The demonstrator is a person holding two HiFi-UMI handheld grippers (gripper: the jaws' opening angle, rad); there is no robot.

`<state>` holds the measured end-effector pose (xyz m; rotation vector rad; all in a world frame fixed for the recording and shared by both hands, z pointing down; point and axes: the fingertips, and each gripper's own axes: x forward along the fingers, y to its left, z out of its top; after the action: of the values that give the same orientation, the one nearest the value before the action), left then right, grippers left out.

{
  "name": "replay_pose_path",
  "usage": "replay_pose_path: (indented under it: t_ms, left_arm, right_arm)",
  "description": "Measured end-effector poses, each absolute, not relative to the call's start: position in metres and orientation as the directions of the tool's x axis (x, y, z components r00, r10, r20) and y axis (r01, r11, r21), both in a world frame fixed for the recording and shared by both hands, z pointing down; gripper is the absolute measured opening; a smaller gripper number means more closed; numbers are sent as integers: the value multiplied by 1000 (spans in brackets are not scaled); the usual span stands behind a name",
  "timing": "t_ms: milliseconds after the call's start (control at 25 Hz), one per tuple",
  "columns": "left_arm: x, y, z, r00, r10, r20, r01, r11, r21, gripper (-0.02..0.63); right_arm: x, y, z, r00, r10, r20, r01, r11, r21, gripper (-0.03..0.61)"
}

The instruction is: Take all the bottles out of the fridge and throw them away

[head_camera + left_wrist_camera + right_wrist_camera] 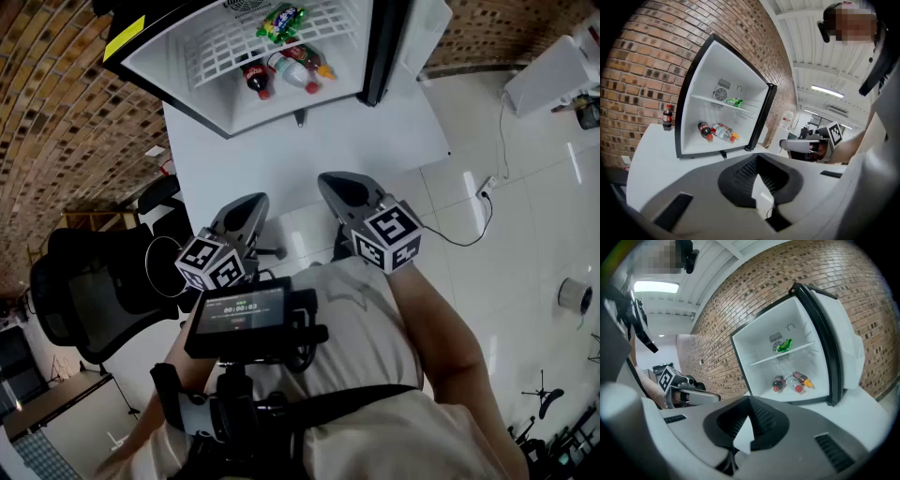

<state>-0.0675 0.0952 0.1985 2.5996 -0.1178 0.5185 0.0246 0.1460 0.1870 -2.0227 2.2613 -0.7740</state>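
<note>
The small white fridge (272, 56) stands open on a white table (309, 141). On its floor lie three bottles: a cola bottle (255, 79), a clear one with a red cap (292, 73) and one with an orange cap (315, 62). The left gripper view shows them as well, cola bottle (705, 131) leftmost. My left gripper (251, 202) and right gripper (330, 180) hover side by side before the table, well short of the fridge. Both are shut and hold nothing. Another cola bottle (668, 116) stands upright outside, left of the fridge.
A green packet (281, 21) lies on the fridge's wire shelf. The fridge door (386, 47) hangs open at the right. A black office chair (84, 300) stands to my left. A power strip (485, 187) with its cable lies on the tiled floor at right.
</note>
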Motion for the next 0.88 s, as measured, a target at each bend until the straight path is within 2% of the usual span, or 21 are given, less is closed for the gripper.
replay_pose_path:
  t_ms: [200,360,520,880]
  left_arm:
    - [-6,65,209,903,24,428,-181,-884,431,20]
    - [38,33,222,885,-29,465,-252,-869,426,20]
    - [73,17,228,874,-52,483,-288,-856,429,20]
    - [87,-17,257,816,-117,566,-387,-838,384,20]
  right_arm:
    - [73,104,197,-238,-915,326,-917,101,-386,2]
    - [95,78,197,-358,-880,312,-895,229,-382,2]
    - [111,62,205,-436,-838,328,-865,291,-408,2]
    - [133,46,213,-411,-856,316,-857,244,-453,2]
